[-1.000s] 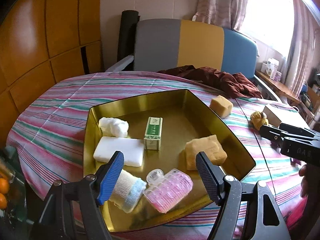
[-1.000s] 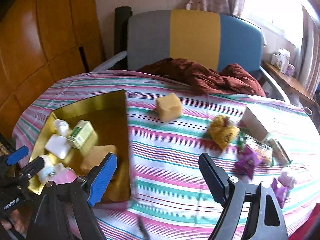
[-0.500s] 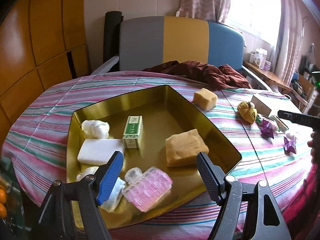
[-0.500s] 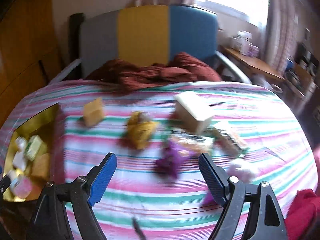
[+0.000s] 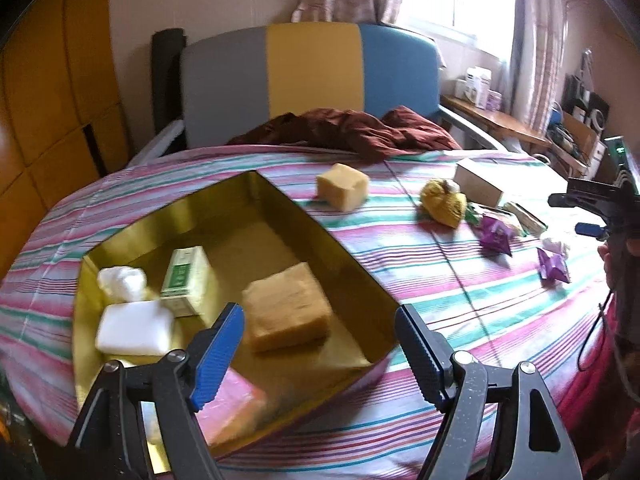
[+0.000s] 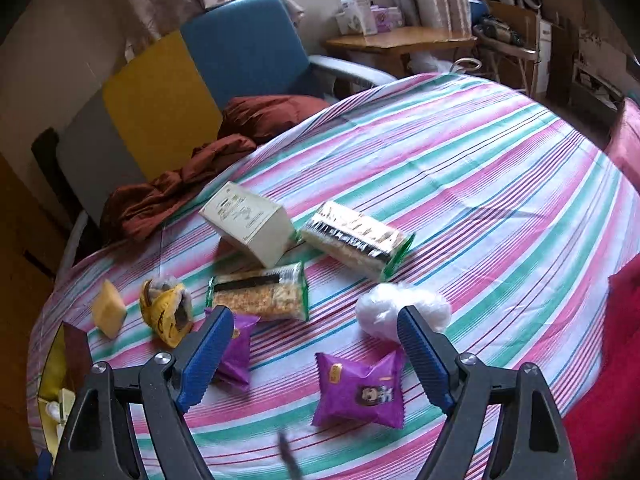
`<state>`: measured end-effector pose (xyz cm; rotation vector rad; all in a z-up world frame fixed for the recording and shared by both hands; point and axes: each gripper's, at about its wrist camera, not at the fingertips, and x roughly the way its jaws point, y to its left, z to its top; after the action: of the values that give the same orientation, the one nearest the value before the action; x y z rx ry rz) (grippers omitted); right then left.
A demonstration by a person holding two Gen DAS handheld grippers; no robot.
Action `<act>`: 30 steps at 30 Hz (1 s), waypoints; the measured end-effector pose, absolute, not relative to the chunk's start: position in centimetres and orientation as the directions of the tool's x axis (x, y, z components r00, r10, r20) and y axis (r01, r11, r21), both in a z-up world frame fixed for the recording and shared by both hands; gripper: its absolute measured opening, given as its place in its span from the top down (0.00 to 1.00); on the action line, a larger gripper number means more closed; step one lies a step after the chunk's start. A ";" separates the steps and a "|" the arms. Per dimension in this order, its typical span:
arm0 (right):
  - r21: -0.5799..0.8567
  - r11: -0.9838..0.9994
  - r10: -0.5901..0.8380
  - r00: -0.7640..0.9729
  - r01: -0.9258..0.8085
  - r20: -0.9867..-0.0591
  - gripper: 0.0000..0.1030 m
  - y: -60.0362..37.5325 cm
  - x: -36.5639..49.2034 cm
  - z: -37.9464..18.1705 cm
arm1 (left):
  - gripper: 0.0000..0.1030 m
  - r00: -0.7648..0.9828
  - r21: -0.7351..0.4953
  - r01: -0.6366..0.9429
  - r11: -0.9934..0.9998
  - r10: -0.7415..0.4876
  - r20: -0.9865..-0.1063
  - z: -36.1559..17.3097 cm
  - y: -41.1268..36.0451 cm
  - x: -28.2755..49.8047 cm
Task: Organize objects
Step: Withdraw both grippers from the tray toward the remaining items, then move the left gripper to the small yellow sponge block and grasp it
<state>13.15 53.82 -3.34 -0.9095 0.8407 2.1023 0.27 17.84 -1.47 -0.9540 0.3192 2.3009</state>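
two open grippers, nothing held, loose items waiting beside a gold tray.

right gripper (image 6: pixel 316 354) hangs wide and empty over the purple snack packet (image 6: pixel 360 394), with the white plastic ball (image 6: pixel 402 312) just beyond; for a clean pick, centre the packet between the pads, come down flat and close on its body, not a crimped edge. left gripper (image 5: pixel 318 354), also wide and empty, hovers over the gold tray (image 5: pixel 360 280), where the tan sponge (image 5: pixel 286 310) lies; drop the packet in its bare far end.
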 end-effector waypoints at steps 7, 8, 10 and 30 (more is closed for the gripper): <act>0.302 -0.594 0.266 -0.536 -0.746 -0.801 0.17 53.3 12.3 -4.0 | 0.23 -0.507 -0.013 -0.672 -0.740 0.473 -0.721 -1.5 21.3 0.1; 0.305 -0.597 0.261 -0.539 -0.742 -0.801 0.17 53.3 12.3 -4.0 | 0.22 -0.505 -0.014 -0.674 -0.739 0.474 -0.721 -1.4 21.6 -0.1; 0.314 -0.603 0.248 -0.546 -0.734 -0.800 0.17 53.3 12.2 -4.1 | 0.21 -0.504 -0.014 -0.677 -0.736 0.477 -0.720 -1.1 22.4 -0.7; 0.363 -0.627 0.167 -0.574 -0.689 -0.801 0.17 53.0 11.6 -4.5 | 0.14 -0.430 0.127 -0.771 -0.624 0.362 -0.827 -2.3 33.6 -15.2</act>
<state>11.61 52.97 -4.49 -1.0275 0.9299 2.2137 -15.16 33.58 -2.32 -1.0408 0.6574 2.0878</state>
